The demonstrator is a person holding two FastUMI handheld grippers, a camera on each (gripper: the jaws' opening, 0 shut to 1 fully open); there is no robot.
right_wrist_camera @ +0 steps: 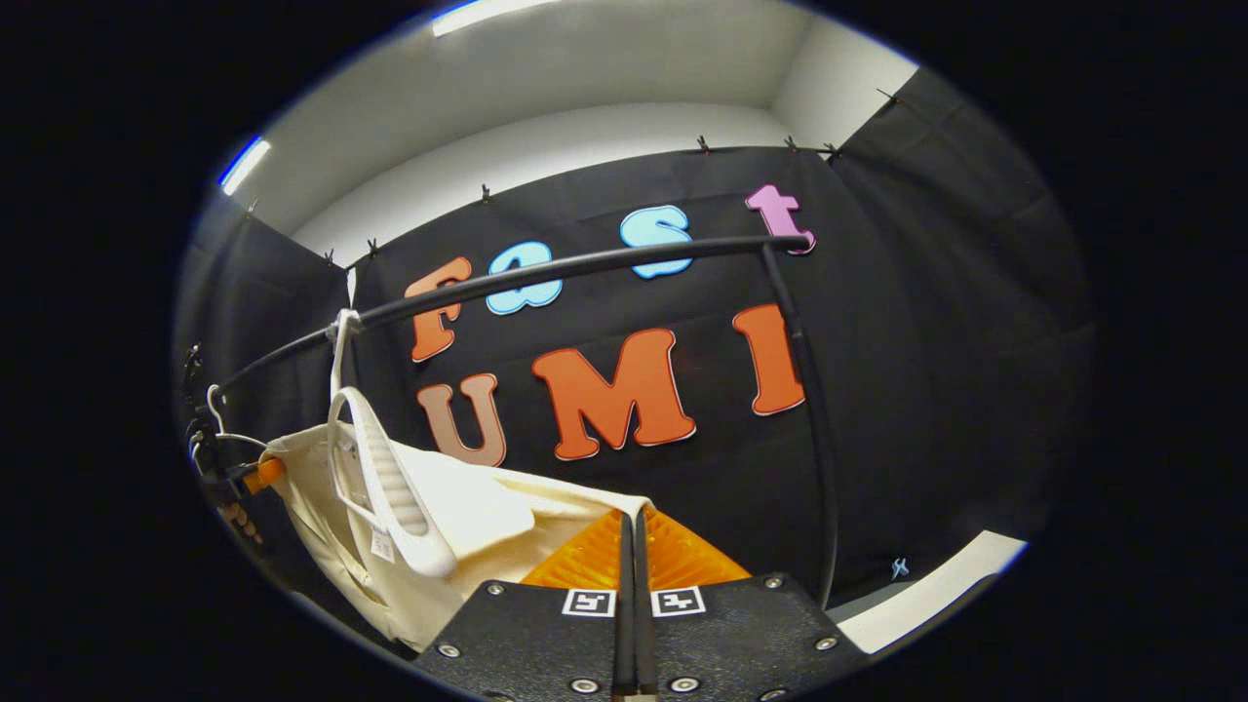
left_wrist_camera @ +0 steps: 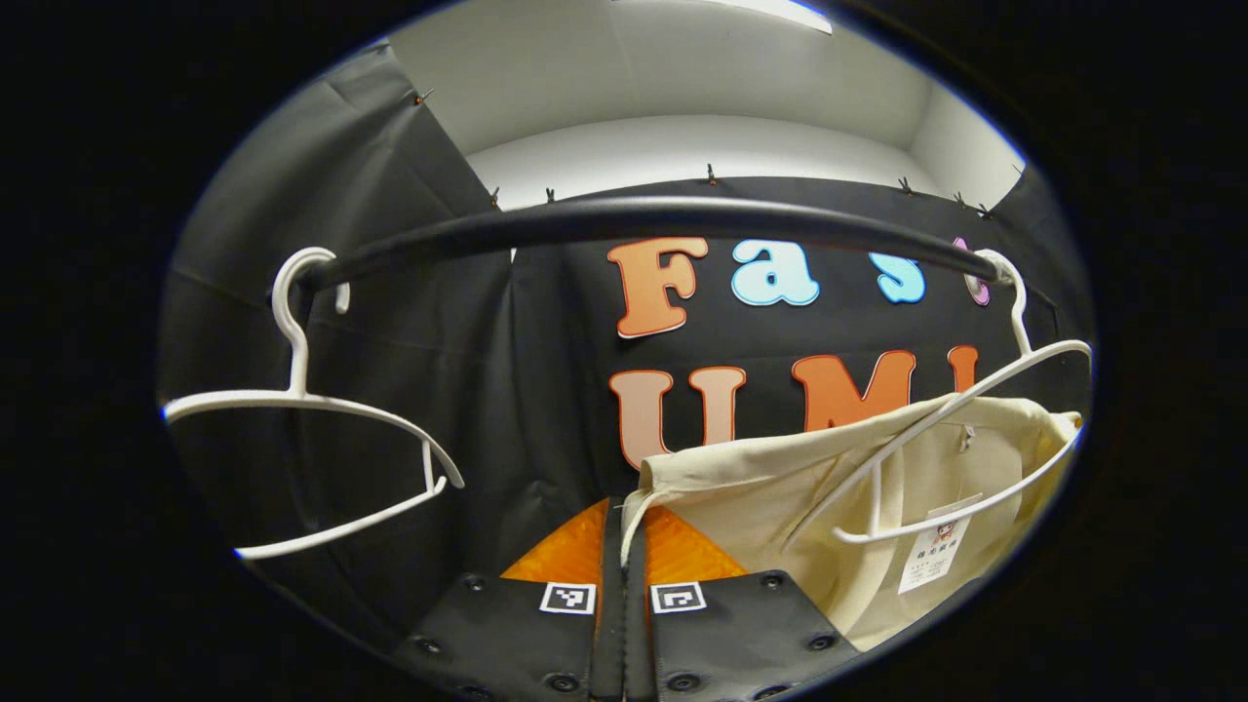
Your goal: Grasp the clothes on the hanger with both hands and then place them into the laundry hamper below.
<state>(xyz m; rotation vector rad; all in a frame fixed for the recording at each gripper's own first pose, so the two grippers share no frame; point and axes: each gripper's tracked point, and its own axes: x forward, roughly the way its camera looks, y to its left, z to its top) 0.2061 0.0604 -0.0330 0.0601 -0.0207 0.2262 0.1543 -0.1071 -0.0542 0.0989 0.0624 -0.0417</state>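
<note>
Under the black rail (left_wrist_camera: 624,216), both claws, left (left_wrist_camera: 624,531) and right (right_wrist_camera: 634,546), pinch the cream garment's (left_wrist_camera: 770,497) edge; it still hangs on its white hanger (left_wrist_camera: 960,439), hamper step remaining.

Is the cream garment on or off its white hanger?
On. The cream garment hangs from the white plastic hanger hooked on the black rail, pinched at both corners.

Left gripper view: rail (left_wrist_camera: 663,219) across 12 o'clock; 1 bare hanger (left_wrist_camera: 322,429) hung at 9 o'clock; garment (left_wrist_camera: 780,497) on second hanger (left_wrist_camera: 975,439) at 4 o'clock.
</note>
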